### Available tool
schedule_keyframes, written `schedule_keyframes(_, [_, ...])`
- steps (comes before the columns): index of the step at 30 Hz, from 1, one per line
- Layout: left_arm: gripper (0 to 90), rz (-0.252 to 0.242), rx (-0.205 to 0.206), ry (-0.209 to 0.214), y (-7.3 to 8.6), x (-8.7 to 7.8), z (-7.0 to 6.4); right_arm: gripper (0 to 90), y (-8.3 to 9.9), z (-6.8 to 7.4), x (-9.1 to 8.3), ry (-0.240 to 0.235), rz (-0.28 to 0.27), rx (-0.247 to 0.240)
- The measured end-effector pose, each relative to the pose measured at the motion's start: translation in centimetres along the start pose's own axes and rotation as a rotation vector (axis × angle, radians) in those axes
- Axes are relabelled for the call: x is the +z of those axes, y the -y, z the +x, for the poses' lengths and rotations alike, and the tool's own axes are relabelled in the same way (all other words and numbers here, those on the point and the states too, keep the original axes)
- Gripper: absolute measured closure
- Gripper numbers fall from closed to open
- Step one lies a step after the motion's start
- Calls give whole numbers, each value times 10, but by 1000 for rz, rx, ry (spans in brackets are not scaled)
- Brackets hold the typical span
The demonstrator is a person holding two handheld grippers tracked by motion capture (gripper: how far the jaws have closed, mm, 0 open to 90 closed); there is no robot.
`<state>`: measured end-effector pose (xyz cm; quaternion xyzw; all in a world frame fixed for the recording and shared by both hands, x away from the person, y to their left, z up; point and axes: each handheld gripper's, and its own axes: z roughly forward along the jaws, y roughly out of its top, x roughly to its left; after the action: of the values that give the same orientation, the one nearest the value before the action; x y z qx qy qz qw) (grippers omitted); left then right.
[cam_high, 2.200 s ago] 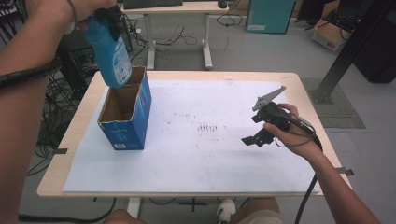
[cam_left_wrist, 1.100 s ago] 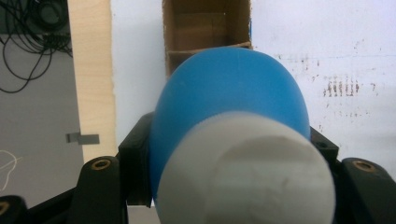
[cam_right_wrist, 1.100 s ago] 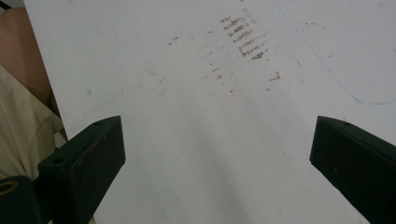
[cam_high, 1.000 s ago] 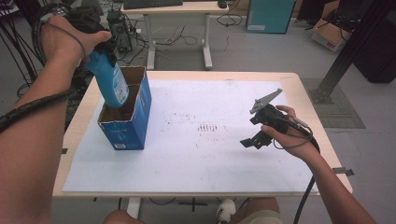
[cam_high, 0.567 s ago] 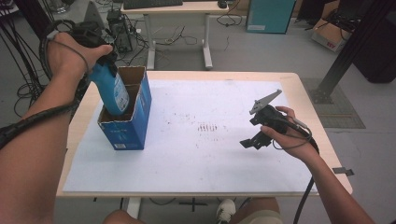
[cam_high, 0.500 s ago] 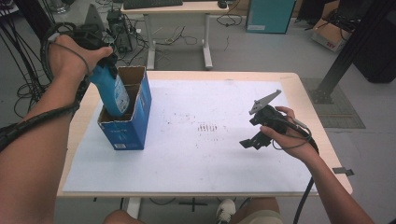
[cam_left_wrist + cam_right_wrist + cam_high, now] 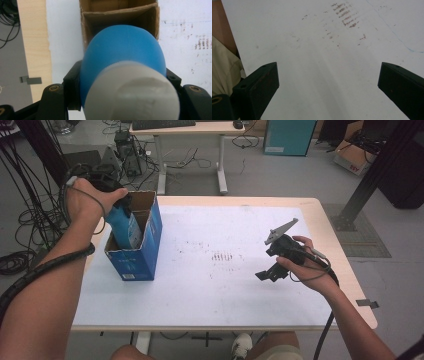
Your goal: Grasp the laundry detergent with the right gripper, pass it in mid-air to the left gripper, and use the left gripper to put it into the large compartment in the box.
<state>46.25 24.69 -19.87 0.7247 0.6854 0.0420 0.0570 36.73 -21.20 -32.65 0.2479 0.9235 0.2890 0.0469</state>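
A blue bottle (image 7: 125, 228) with a white cap (image 7: 132, 92) stands partly inside an open blue cardboard box (image 7: 137, 256) at the table's left. My left gripper (image 7: 111, 200) is shut on the bottle's upper part, the black jaws pressing its sides in the left gripper view, where the bottle (image 7: 123, 53) hangs over the box's brown inside (image 7: 120, 15). My right gripper (image 7: 272, 270) hovers over the white sheet at the right, its jaws wide apart with nothing between them. The right gripper (image 7: 328, 77) looks down on bare, smudged sheet.
A white sheet (image 7: 210, 270) with dark smudges (image 7: 222, 256) covers most of the wooden table (image 7: 325, 227). Desks, cables and a teal cabinet (image 7: 287, 135) stand on the floor behind. The person's knees sit at the table's near edge.
The left gripper has lowered the blue bottle from above the box down into it. The right gripper has stayed almost still.
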Motion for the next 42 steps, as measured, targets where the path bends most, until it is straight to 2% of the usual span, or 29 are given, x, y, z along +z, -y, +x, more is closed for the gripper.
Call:
schedule_keyframes(5, [374,-3,5,-13,1,16,-1,33,2,-1,3,-4,4,-15])
schedule_keyframes(6, [374,-2,6,-13,2,19,-1,33,2,-1,3,-4,7,-11])
schedule_keyframes(7, [374,-2,8,-14,2,22,-2,33,2,0,3,-1,10,13])
schedule_keyframes(15, [374,-11,17,-28,4,40,-7,34,5,-1,7,-6,17,14])
schedule_keyframes(19, [374,-7,26,-26,4,47,-8,34,6,-2,7,-7,22,18])
schedule_keyframes(21, [374,-11,17,-18,4,51,-8,34,7,-2,7,-3,24,23])
schedule_keyframes(25, [373,-5,28,-16,4,58,-8,34,7,-3,7,1,25,19])
schedule_keyframes(30, [373,20,55,-32,5,67,-10,35,6,-3,8,-1,38,20])
schedule_keyframes(33, [372,33,55,-24,6,75,-10,35,6,-3,9,0,38,24])
schedule_keyframes(35, [372,13,58,-25,7,76,-8,35,5,-3,10,2,40,24])
schedule_keyframes(39, [372,14,58,-16,6,76,-6,35,4,-5,10,2,57,22])
schedule_keyframes(42, [371,15,62,-15,6,77,-6,35,3,-5,11,7,43,25])
